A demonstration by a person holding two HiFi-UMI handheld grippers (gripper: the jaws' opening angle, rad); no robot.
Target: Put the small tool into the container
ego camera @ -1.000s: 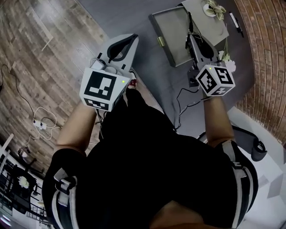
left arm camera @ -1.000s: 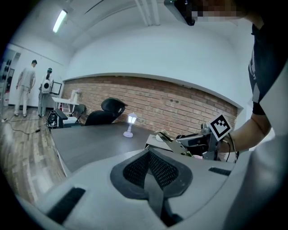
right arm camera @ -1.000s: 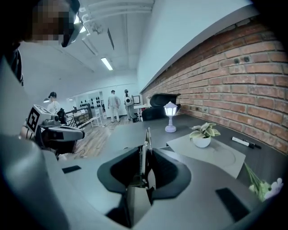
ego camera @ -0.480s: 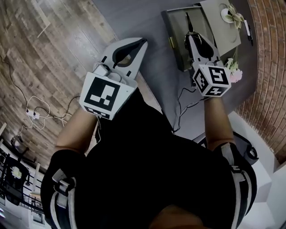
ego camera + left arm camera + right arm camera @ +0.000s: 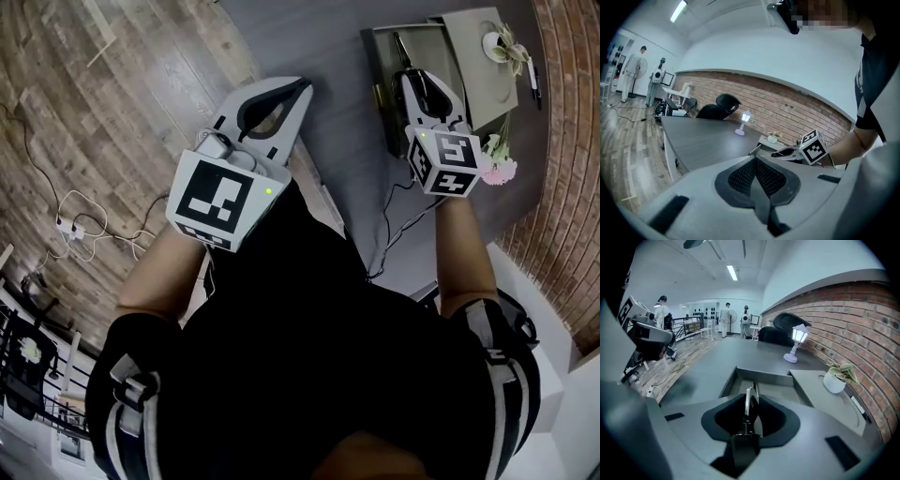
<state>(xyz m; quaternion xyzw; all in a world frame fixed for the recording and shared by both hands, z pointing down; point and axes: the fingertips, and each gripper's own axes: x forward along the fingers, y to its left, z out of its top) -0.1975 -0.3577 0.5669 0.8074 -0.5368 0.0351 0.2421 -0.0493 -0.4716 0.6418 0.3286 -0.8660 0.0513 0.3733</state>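
The white plastic left gripper is held well left of the open grey rectangular container on the dark grey desk, its fingers clenched on nothing. The right gripper is held over that container. Its fingers are grasping the small slim metal tool, whose tip is seen over the container's inside.

Background-wise there's a dark grey tabletop over a brown wood-plank floor by a red brick wall, with a little white lantern-shaped lamp, a small white pot of green leaves, a black office chair behind, and a white power strip trailing cables on the floor.
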